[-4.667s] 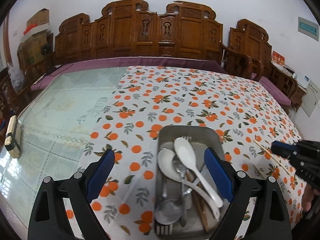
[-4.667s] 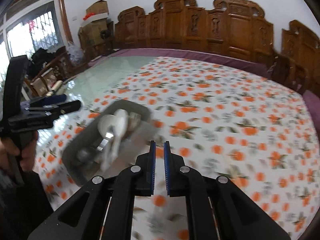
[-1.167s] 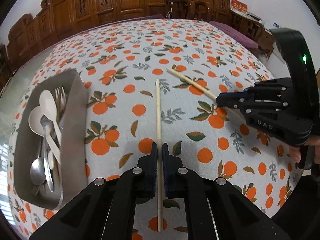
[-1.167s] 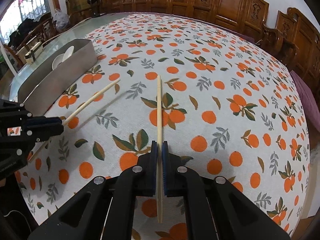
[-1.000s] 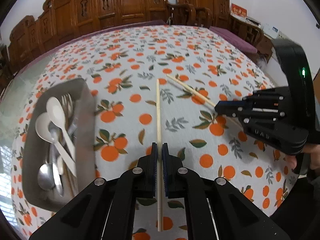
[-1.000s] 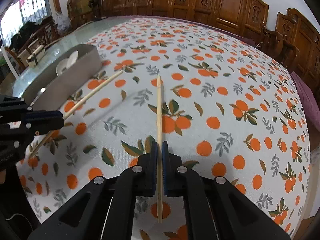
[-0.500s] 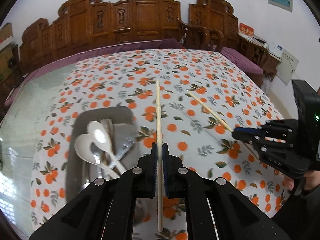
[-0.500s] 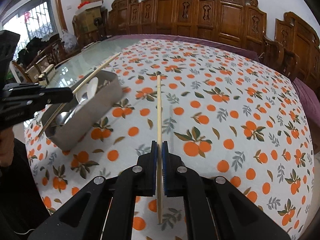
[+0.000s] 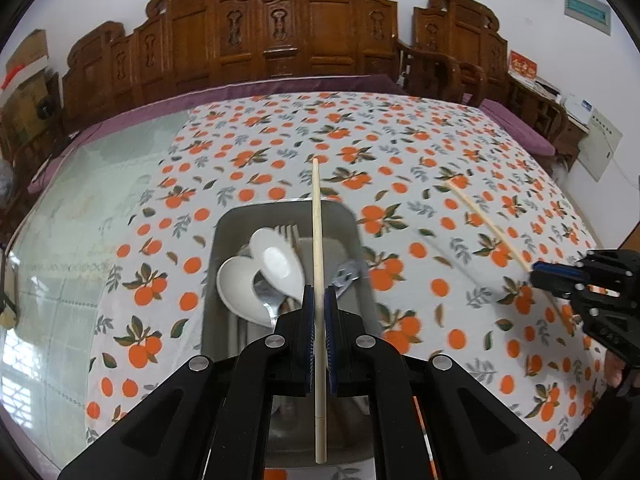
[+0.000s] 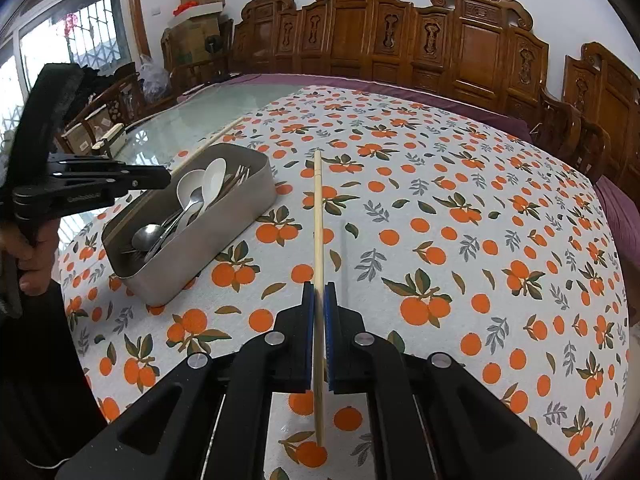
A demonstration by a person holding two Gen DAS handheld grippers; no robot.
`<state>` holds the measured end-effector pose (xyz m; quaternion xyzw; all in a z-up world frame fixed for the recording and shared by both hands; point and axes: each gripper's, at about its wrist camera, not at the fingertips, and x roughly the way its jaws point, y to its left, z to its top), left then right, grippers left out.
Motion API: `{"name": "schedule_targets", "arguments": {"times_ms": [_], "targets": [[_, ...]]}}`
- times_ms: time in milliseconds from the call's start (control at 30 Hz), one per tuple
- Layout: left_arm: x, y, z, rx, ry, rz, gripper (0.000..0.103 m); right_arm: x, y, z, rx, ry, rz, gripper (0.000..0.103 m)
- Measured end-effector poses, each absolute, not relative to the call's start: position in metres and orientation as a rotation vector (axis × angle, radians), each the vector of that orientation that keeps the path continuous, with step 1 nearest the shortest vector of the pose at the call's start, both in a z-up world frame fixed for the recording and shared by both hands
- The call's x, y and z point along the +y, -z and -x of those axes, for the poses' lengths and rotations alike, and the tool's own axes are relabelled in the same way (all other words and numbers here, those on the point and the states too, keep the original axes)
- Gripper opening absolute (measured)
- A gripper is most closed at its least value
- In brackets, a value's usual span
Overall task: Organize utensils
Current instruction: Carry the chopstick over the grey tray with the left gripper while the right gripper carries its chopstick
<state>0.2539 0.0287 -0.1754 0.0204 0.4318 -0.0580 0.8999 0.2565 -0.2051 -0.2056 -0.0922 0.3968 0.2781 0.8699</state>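
A pale wooden chopstick [image 9: 318,240] runs straight up the middle of the left wrist view, pinched between the blue pads of the left gripper [image 9: 319,312]. The jaws are closed tight on it, gripping it partway along its length; a shorter end pokes back toward the camera and the longer end reaches forward past the fingers. That chopstick hangs above a grey metal tray [image 9: 224,232], its tip extending beyond the tray's far rim. In the tray lie two white spoons [image 9: 276,262], metal spoons and a fork.

A second chopstick [image 10: 318,232] is clamped the same way in the right gripper [image 10: 319,308], whose blue pads are shut on it with the long end pointing forward. It is held in the air over the tablecloth [image 10: 460,208], to the right of the tray [image 10: 224,224] and apart from it.

In the right wrist view the left gripper [image 10: 156,179] appears at the left edge, held by a hand [image 10: 34,256], with its chopstick slanting over the tray. In the left wrist view the right gripper [image 9: 540,278] shows at the right edge with its chopstick angled away.

The tablecloth is white with an orange-fruit print and covers part of a glass-topped table [image 9: 80,208]. Carved wooden chairs [image 9: 312,28] line the far side.
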Motion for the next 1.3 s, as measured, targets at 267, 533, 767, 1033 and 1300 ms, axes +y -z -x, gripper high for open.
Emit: {"name": "schedule_targets", "arguments": {"times_ms": [267,533,767,1033,1300], "targets": [[0.033,0.203,-0.255,0.94,0.136,-0.049,0.004,-0.205,0.203,-0.255,0.814,-0.569,0.175,0.006],[0.04,0.215,-0.258,0.972,0.122,-0.036,0.004,-0.197,0.207,-0.255,0.817,-0.561,0.191,0.006],[0.048,0.203,-0.254,0.931,0.108,-0.024,0.025,-0.194,0.205,-0.254,0.814,-0.55,0.187,0.006],[0.062,0.177,-0.246,0.847,0.073,-0.039,0.044,-0.161,0.188,-0.244,0.797,-0.58,0.192,0.006],[0.087,0.161,-0.241,0.797,0.04,-0.008,0.068,-0.123,0.178,-0.242,0.792,-0.617,0.159,0.006]]}}
